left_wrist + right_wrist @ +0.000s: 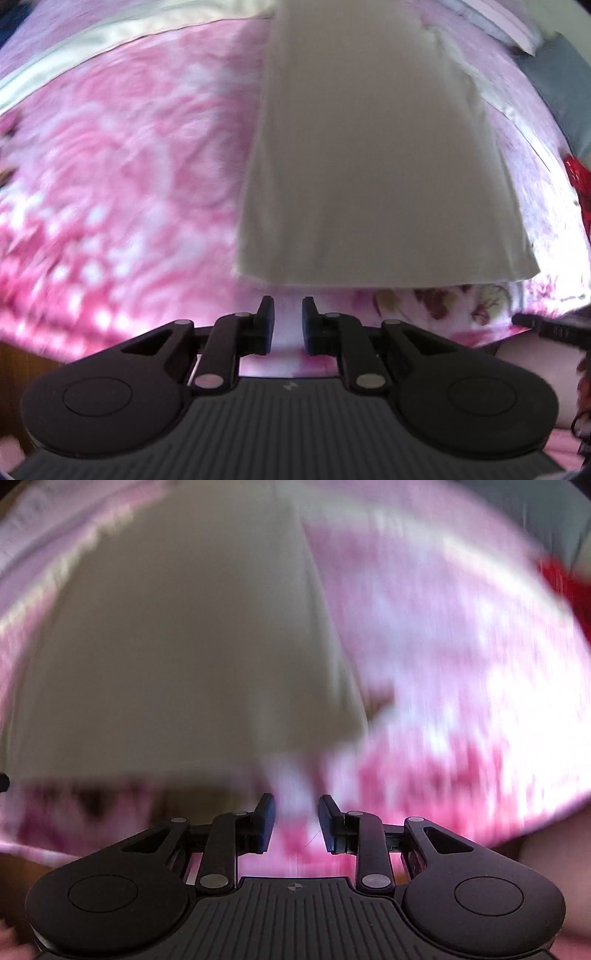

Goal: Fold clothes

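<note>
In the left wrist view, the left gripper (287,308) hovers above the pink floral bedspread (122,166), its jaws a narrow gap apart with nothing between them. Just ahead lies the cream garment (373,158), folded into a long strip flat on the bedspread, its near hem close to the fingertips. A red item (581,192) sits at the far right edge. In the blurred right wrist view, the right gripper (296,806) stands somewhat wider and empty, near the garment's (192,646) right corner.

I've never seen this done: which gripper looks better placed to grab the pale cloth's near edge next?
Probably the left gripper: it sits open just short of the pale cloth, facing its near hem. The right gripper, also open, points past its corner.
</note>
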Demonstrator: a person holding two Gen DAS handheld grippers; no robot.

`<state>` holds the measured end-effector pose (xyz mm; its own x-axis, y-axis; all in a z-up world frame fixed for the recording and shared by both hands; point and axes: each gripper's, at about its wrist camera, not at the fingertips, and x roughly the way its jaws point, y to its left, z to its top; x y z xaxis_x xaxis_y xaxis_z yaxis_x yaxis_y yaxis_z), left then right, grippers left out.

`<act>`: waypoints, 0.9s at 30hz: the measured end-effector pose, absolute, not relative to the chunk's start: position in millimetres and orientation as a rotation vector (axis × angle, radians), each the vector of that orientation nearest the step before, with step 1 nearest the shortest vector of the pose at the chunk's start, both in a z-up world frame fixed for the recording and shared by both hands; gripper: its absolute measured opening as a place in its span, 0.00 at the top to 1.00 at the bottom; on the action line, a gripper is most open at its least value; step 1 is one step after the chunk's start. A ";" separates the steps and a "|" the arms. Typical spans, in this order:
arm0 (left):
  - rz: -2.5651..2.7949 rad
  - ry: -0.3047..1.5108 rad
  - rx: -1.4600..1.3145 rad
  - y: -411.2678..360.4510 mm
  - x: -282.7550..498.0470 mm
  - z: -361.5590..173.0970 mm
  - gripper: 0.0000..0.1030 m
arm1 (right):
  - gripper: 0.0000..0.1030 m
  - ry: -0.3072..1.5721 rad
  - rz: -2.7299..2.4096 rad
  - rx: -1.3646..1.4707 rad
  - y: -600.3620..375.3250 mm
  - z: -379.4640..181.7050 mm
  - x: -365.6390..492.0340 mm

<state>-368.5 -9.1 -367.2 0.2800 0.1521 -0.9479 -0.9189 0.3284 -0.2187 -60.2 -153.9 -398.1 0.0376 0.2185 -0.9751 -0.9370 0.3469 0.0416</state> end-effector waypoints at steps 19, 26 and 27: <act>1.087 0.833 -0.722 -97.5 -248.3 -156.7 0.67 | 0.57 0.986 1.376 -0.652 -165.7 -185.9 -29.8; 1.148 0.781 -0.669 -166.3 -224.5 -124.1 0.66 | 0.57 0.925 1.416 -0.648 -223.6 -146.8 -3.2; 1.166 0.772 -0.658 -173.9 -224.2 -118.1 0.65 | 0.57 0.904 1.428 -0.646 -230.0 -139.5 -0.9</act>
<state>-224.2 -173.9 -118.1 0.2024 0.5471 -0.8122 -0.9614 0.2690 -0.0584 -0.9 -230.0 -139.5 -0.0786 0.5463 -0.8339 -0.9874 0.0728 0.1407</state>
